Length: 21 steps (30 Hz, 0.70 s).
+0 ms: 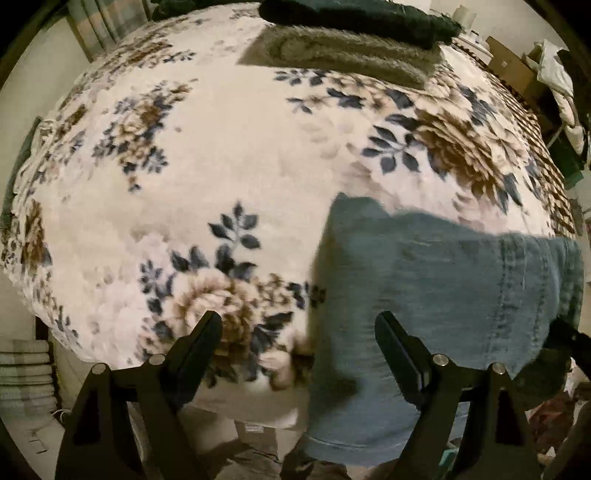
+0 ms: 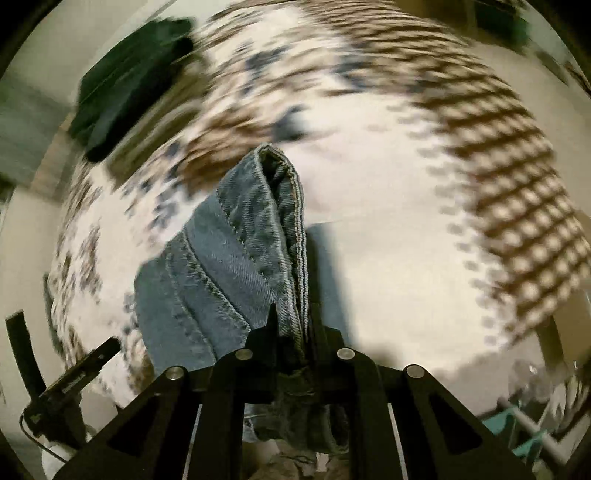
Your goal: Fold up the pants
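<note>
Blue denim pants (image 1: 424,288) lie over the near right edge of a floral blanket on the bed (image 1: 229,158), one part hanging over the edge. My left gripper (image 1: 299,325) is open and empty, just left of the denim and above the bed edge. My right gripper (image 2: 293,317) is shut on the pants (image 2: 255,240), pinching a stitched seam edge and holding it lifted above the blanket. The right wrist view is motion-blurred. The right gripper's black body shows at the far right of the left wrist view (image 1: 569,336).
A folded grey-brown fuzzy item (image 1: 347,55) and a dark folded garment (image 1: 354,18) lie at the bed's far side; the dark one also shows in the right wrist view (image 2: 129,81). Cardboard boxes and clutter (image 1: 517,66) stand to the right. Floor lies below the bed edge.
</note>
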Tool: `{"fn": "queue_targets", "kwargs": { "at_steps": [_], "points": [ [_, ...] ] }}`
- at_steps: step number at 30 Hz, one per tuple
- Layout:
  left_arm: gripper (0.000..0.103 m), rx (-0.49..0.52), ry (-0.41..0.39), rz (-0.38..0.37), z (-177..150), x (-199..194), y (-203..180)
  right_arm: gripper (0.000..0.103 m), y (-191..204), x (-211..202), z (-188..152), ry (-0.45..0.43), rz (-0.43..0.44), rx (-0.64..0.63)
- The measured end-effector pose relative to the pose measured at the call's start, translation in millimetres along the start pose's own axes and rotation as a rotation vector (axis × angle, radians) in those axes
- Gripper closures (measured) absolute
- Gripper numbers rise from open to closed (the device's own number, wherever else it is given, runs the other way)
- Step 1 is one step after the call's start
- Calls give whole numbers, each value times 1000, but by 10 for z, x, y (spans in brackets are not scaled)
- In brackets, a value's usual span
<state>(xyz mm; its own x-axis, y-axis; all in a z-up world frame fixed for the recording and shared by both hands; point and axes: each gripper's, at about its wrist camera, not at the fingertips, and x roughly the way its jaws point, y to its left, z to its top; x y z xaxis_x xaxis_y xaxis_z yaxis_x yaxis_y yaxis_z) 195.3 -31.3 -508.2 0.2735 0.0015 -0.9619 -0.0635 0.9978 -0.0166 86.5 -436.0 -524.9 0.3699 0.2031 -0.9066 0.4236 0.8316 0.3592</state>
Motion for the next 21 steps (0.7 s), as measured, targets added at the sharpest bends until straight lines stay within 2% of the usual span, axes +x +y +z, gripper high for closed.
{"fn": "queue_targets", "kwargs": {
  "at_steps": [4, 10, 12, 16, 18, 21],
  "points": [
    [19, 10, 17, -26, -17, 65, -123, 90, -579, -115, -112, 6, -27, 113],
    [19, 50, 37, -34, -7, 196, -330, 87, -984, 38, -246, 40, -45, 216],
    [19, 54, 48, -40, 47, 255, -379, 73, -1090, 197, -229, 86, -60, 244],
    [19, 66, 53, -69, 199, 329, -480, 60, -1252, 356, -156, 163, -12, 340],
    [19, 77, 62, -100, 290, 371, -540, 43, -1279, 264, -129, 122, 21, 354],
    [19, 74, 84, -138, 405, 473, -613, 42, -1287, 193, -99, 90, 55, 362]
  ]
}}
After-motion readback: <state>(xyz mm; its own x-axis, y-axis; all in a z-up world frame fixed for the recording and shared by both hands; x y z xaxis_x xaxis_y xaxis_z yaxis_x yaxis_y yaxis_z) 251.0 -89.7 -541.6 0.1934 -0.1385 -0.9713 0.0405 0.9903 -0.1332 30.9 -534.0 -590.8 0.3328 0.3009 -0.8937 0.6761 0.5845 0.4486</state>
